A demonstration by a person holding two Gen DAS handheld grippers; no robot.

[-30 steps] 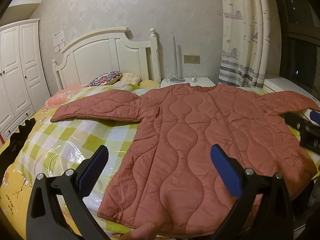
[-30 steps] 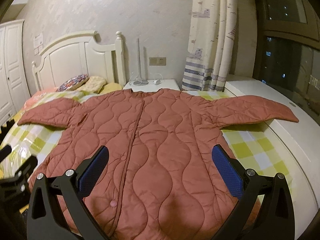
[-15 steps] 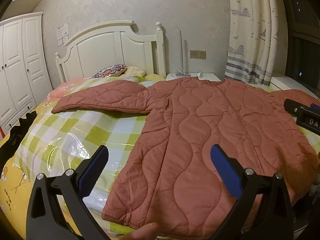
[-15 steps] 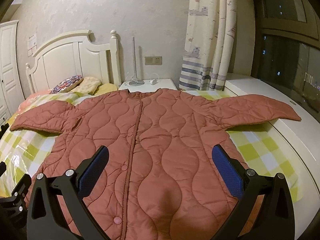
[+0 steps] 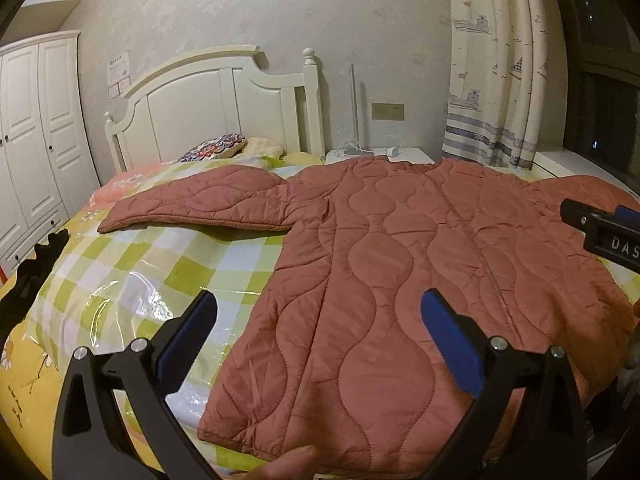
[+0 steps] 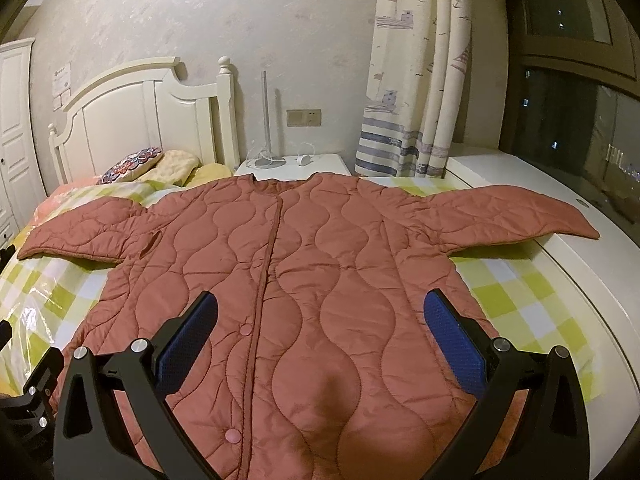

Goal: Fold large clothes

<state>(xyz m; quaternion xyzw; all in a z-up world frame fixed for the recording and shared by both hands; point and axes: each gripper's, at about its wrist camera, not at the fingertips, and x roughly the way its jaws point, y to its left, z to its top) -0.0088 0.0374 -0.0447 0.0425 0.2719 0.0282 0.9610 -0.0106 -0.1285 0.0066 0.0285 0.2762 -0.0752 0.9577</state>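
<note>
A rust-red quilted jacket (image 5: 400,280) (image 6: 304,280) lies flat on the bed, front up, snaps down the middle, both sleeves spread out sideways. Its left sleeve (image 5: 208,204) points toward the wardrobe side; its right sleeve (image 6: 508,216) reaches onto the white ledge. My left gripper (image 5: 318,332) hangs open over the jacket's lower left hem, holding nothing. Over the lower middle of the jacket my right gripper (image 6: 320,332) is open and empty too. The right gripper's body (image 5: 604,232) shows at the right edge of the left wrist view.
The bed carries a green-checked cover (image 5: 132,280) under glossy plastic, with pillows (image 6: 152,164) at the white headboard (image 5: 212,108). A nightstand (image 6: 292,166) with a lamp stands behind, a curtain (image 6: 416,80) and window ledge (image 6: 580,280) to the right, a wardrobe (image 5: 32,132) far left.
Both cameras have shifted and risen slightly, so the jacket sits differently in view. The jacket itself has not moved and both grippers stay open.
</note>
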